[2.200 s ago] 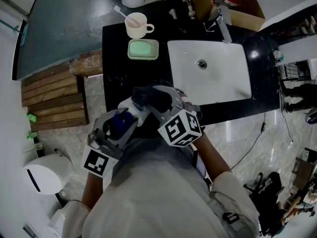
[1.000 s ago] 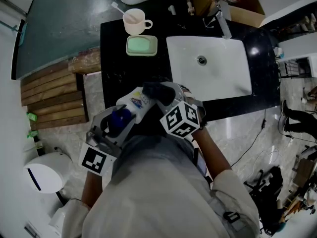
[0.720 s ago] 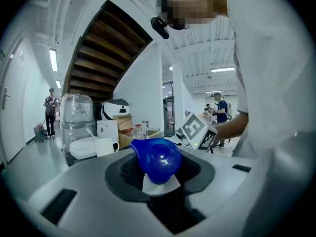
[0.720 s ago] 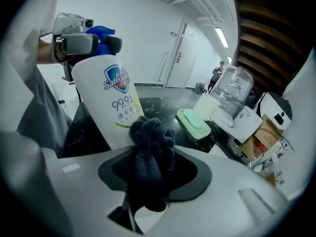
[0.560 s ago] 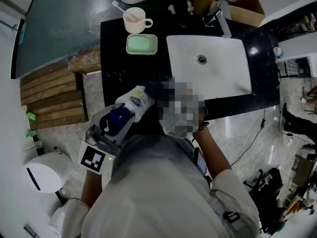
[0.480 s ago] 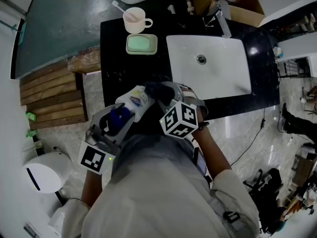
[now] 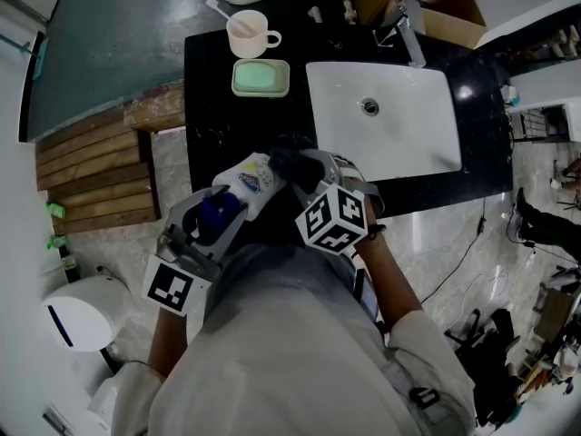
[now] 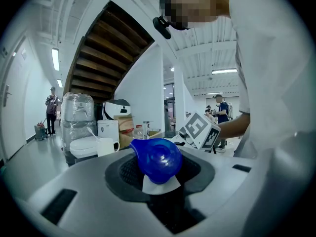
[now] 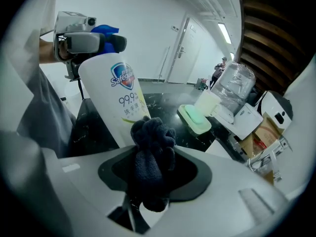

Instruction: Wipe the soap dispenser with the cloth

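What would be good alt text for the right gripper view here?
The right gripper grips a bunched dark cloth against the lower side of a white soap dispenser, which the left gripper holds by its blue pump. Behind, a black counter carries a green soap dish and a cup.

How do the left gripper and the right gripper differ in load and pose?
The left gripper clamps the soap dispenser at its blue pump head; the right gripper clamps a dark cloth. The left gripper looks out level, while the right gripper tilts down towards the counter. Both grip something.
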